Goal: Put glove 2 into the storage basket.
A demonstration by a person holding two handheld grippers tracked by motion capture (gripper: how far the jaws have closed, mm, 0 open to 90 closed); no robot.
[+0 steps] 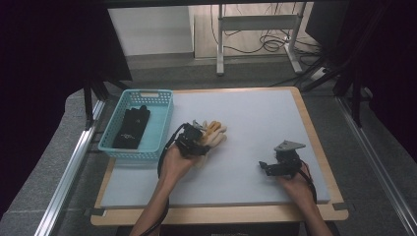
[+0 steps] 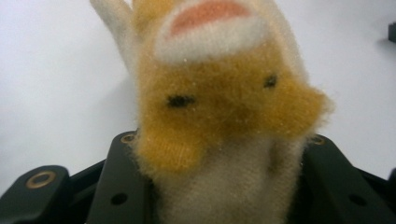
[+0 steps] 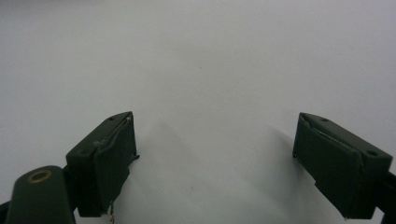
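Note:
A fuzzy cream and orange knitted glove [image 1: 215,133] lies on the white mat [image 1: 255,113] just right of the basket. My left gripper [image 1: 200,137] is shut on its cuff end. In the left gripper view the glove [image 2: 219,93] bulges up between the two black jaws, with its fingers pointing away from my left gripper [image 2: 222,149]. My right gripper [image 1: 263,166] hovers low over the right part of the mat. In the right gripper view my right gripper [image 3: 215,140] is open, its jaws wide apart with bare mat between them.
A light blue plastic basket [image 1: 162,129] stands at the mat's left edge with a pair of black gloves [image 1: 132,127] inside. The mat sits on a wooden tabletop [image 1: 221,215]. Metal rails run along both sides of the table, and a desk frame with cables stands beyond.

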